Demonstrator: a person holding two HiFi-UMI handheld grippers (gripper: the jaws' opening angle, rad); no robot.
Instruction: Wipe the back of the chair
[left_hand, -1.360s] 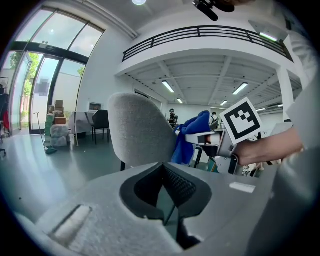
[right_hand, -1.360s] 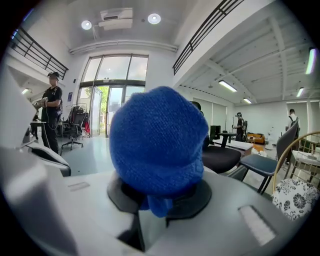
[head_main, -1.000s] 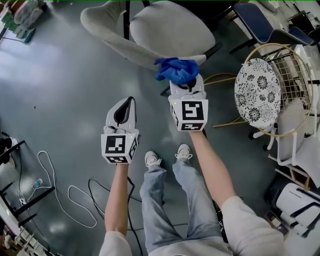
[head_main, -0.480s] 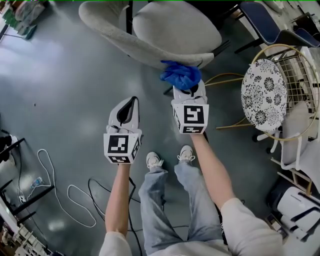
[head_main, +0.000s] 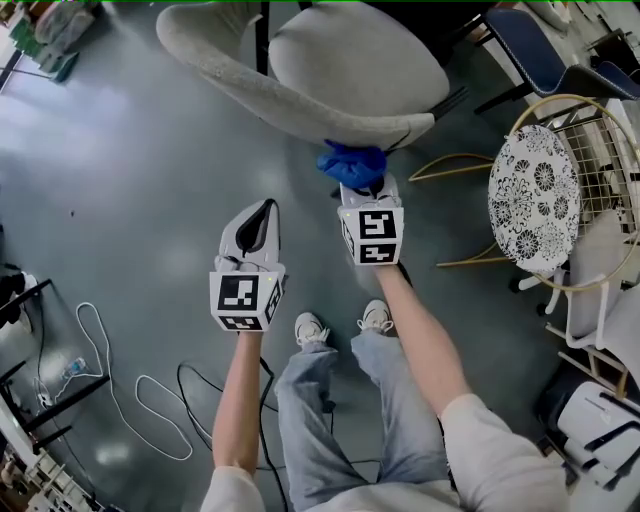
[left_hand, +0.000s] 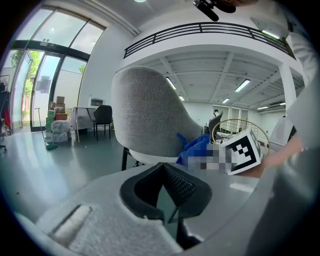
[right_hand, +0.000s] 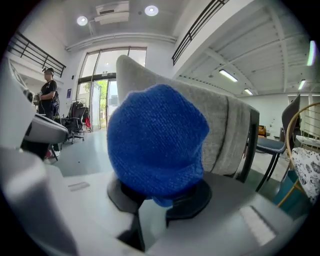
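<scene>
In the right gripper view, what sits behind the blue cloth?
The grey chair back rises directly behind the blue cloth. The cloth covers part of it, so whether they touch cannot be seen.

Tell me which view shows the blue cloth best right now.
The right gripper view: the blue cloth fills its centre, bunched in the jaws of the right hand-held gripper, the grey chair back behind. The head view shows a small bundle from above by the chair; the left gripper view catches only a sliver, partly blurred.
</scene>
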